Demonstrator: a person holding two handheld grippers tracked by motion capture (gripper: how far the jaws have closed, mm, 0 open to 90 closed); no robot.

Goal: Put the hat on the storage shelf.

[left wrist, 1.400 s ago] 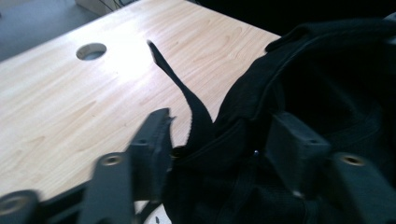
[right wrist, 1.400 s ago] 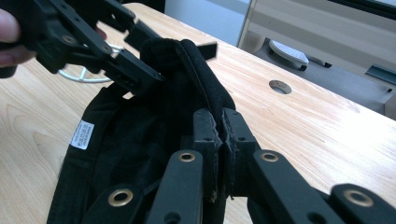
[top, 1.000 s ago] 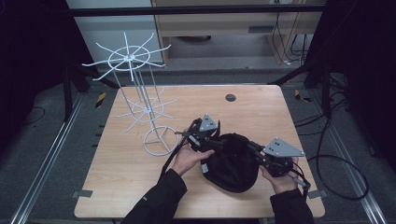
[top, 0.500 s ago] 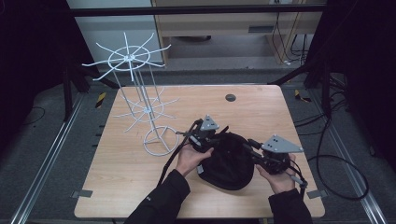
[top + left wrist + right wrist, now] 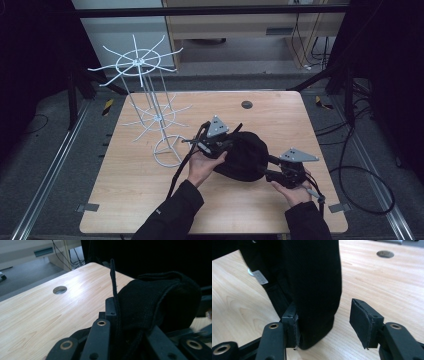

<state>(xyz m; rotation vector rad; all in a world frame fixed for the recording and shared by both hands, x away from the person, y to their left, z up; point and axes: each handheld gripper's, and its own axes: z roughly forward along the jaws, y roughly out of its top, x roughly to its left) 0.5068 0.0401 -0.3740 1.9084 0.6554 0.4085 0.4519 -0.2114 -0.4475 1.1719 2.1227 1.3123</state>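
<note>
High view. A black cap [image 5: 242, 157] lies on the wooden table [image 5: 150, 200], right of centre on its near half, between the two hand-held grippers. The left gripper [image 5: 212, 142] sits at the cap's left edge, the right gripper [image 5: 280, 170] at its right edge. A white wire display rack [image 5: 150, 115] stands on the table's left half, its ring base just beside the left gripper. A round hole [image 5: 246, 104] marks the far part of the tabletop. Jaw spacing cannot be read from this distance.

Left gripper view. The left gripper [image 5: 120, 322] is closed on the cap's [image 5: 160, 305] fabric: cloth and a thin upright strap [image 5: 113, 277] fill the gap between the jaws. This view alone confirms the clamp; it also shows the hole [image 5: 60, 290] beyond.

Right gripper view. The right gripper [image 5: 324, 322] stands apart. The cap's [image 5: 312, 277] edge rests against one jaw pad, while the other pad is well clear of the fabric with bare table between. A small label [image 5: 260, 277] inside the cap, not readable, appears here and not from above.

Risk, as a judgement. With a single grip on soft cloth, lifting now would likely let the cap sag or twist; the dangling strap could catch on the rack's prongs. Closing the right gripper off the edge would pinch too little fabric and slip.
</note>
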